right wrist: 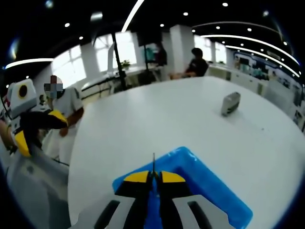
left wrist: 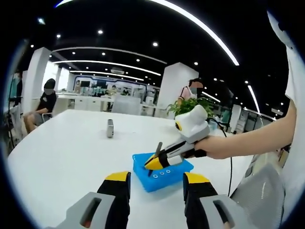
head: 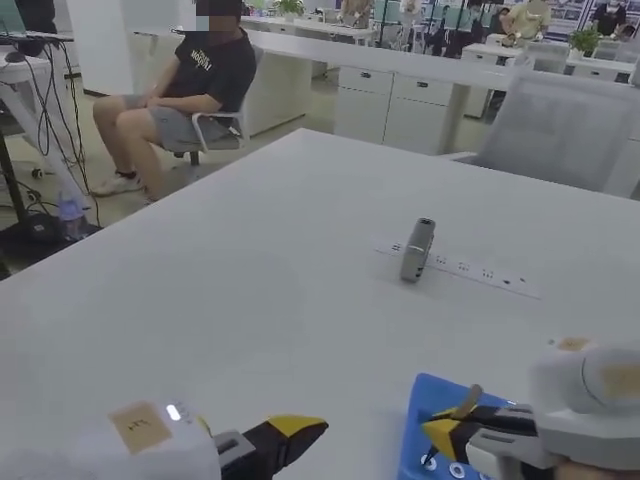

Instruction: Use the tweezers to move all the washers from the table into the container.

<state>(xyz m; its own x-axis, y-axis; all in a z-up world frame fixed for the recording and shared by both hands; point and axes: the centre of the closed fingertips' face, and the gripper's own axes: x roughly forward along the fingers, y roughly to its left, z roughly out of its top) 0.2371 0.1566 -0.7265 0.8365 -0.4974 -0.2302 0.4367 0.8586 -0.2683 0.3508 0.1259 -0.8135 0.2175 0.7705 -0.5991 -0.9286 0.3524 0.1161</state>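
A blue container point(head: 415, 410) sits at the table's near edge; in the left gripper view the container point(left wrist: 169, 180) has three small washers point(left wrist: 162, 172) lying in it. My right gripper point(head: 445, 430) is shut on thin tweezers point(head: 466, 401). It hovers over the container point(right wrist: 200, 174), and the tweezers point(left wrist: 153, 160) point down into it. From the right gripper view, the tweezers' tip point(right wrist: 153, 164) sticks out between the closed jaws. My left gripper point(left wrist: 156, 183) stands open and holds nothing, a short way left of the container, low at the front point(head: 290, 435).
A grey device point(head: 417, 250) rests on a white power strip point(head: 470, 268) mid-table. A person sits on a chair point(head: 185, 95) beyond the table's far left edge. A grey office chair point(head: 560, 130) stands at the far right. More desks lie behind.
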